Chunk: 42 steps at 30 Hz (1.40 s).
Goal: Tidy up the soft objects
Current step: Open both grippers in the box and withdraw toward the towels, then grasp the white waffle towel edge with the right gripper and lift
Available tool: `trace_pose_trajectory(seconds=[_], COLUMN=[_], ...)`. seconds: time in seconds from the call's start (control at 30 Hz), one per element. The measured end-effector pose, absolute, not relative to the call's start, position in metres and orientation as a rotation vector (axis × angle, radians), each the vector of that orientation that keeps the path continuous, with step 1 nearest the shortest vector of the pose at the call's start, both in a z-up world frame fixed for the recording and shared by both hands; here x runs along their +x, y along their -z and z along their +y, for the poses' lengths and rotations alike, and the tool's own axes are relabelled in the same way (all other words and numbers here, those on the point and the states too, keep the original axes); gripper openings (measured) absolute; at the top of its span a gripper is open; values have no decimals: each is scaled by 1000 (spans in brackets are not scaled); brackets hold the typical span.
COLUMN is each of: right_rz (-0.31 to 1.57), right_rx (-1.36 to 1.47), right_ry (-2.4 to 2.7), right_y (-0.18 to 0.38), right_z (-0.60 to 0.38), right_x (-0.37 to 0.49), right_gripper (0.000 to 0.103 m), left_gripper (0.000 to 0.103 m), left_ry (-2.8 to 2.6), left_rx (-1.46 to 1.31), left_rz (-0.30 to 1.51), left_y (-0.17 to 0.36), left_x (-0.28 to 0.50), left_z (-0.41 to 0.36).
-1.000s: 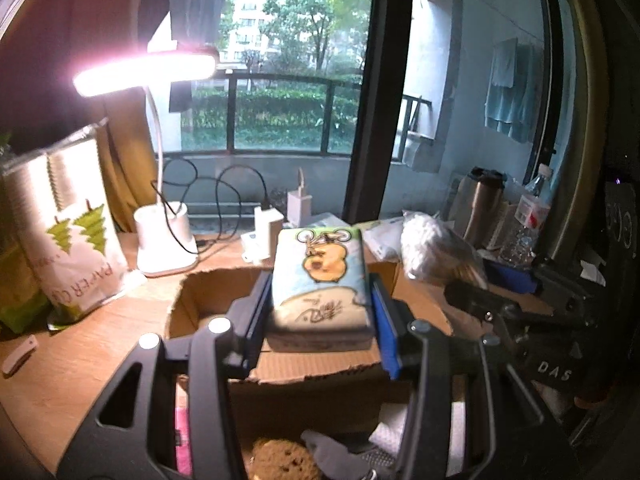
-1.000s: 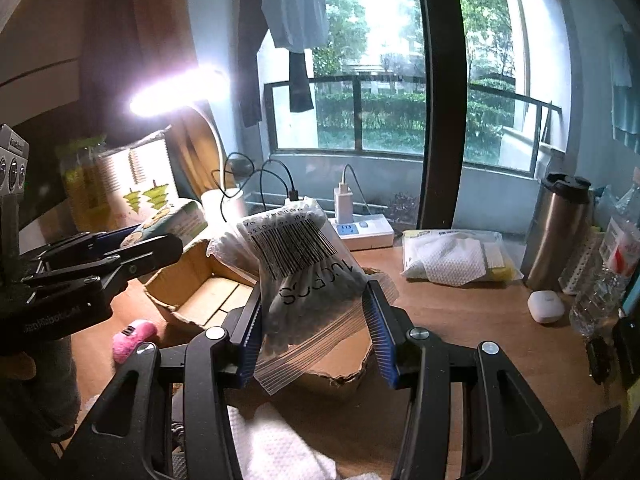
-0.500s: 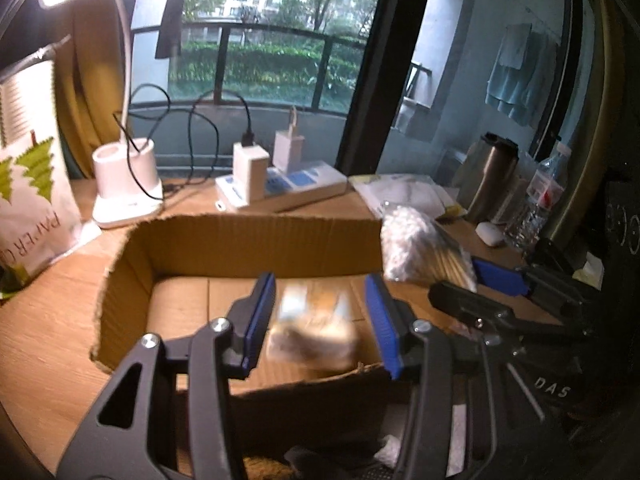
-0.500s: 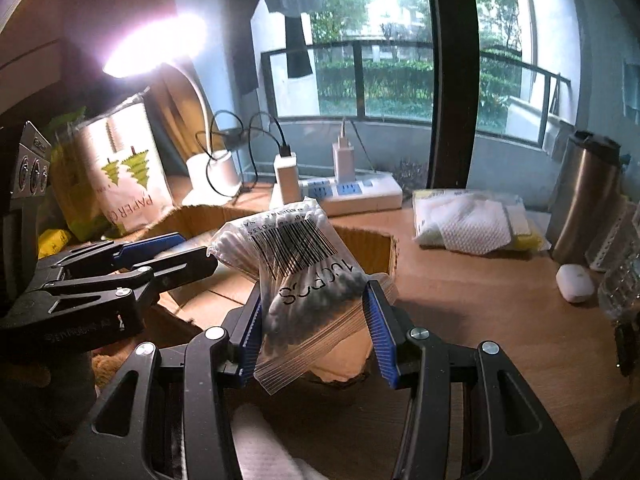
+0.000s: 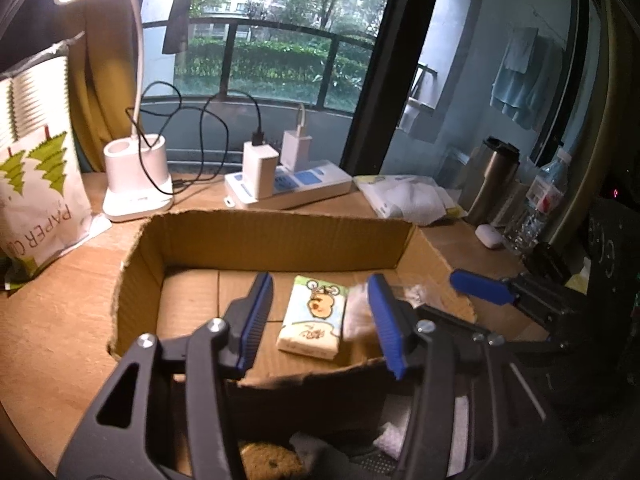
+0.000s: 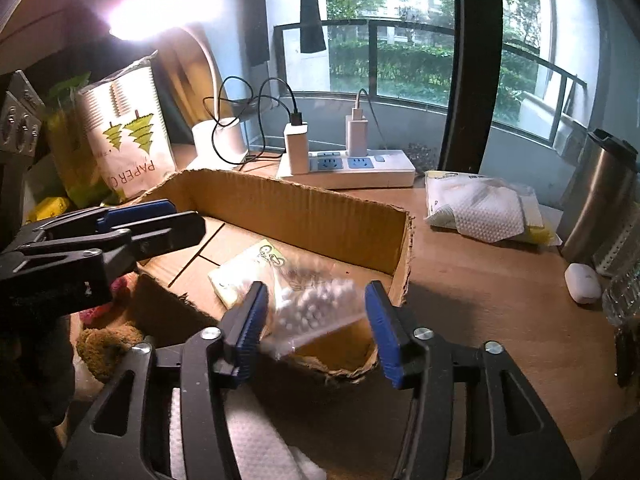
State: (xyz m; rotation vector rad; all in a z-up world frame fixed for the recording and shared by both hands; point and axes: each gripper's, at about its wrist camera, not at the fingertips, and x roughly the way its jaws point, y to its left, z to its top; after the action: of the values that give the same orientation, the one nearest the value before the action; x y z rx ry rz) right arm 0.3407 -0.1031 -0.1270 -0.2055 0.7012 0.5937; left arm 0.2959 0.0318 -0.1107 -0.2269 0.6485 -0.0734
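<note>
A tissue pack with a cartoon print (image 5: 314,318) lies flat on the floor of the open cardboard box (image 5: 280,236). My left gripper (image 5: 320,320) is open and empty above the box's near wall. My right gripper (image 6: 316,320) is open over the box's near right corner. The clear bag of cotton swabs (image 6: 316,304) is blurred between its fingers, dropping onto the tissue pack (image 6: 240,272). The bag shows blurred in the left wrist view (image 5: 358,312) beside the pack. The right gripper (image 5: 480,284) is at the box's right side.
A white lamp base (image 5: 136,180), a power strip with chargers (image 5: 288,188) and a paper bag (image 5: 36,200) stand behind the box. A wipes pack (image 6: 480,208), steel flask (image 6: 600,200) and white case (image 6: 582,282) lie right. A brown sponge (image 6: 108,340) and pink toy lie left.
My left gripper opened and let the tissue pack fall into the box. My right gripper moved over the box and opened, letting the swab bag go.
</note>
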Motion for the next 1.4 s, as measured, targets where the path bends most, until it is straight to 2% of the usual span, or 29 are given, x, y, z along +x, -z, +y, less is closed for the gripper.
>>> trace_pose_trajectory(seconds=[0.2, 0.27, 0.33, 0.93, 1.4], right_rz=[665, 653, 646, 585, 670], right_rx=[-195, -197, -194, -163, -172], right_ry=[-583, -581, -577, -529, -532], right_y=[114, 109, 104, 76, 112], right_z=[-106, -107, -109, -121, -123], right_x=[327, 319, 312, 254, 231], right_gripper=[69, 69, 69, 69, 69], left_gripper=[57, 67, 70, 75, 75], left_ry=[66, 70, 79, 88, 80], left_rx=[-228, -227, -230, -197, -212], left_rz=[616, 603, 584, 546, 615], left_y=[97, 92, 87, 73, 106], left_x=[279, 272, 263, 198, 174], left_z=[35, 34, 33, 34, 34])
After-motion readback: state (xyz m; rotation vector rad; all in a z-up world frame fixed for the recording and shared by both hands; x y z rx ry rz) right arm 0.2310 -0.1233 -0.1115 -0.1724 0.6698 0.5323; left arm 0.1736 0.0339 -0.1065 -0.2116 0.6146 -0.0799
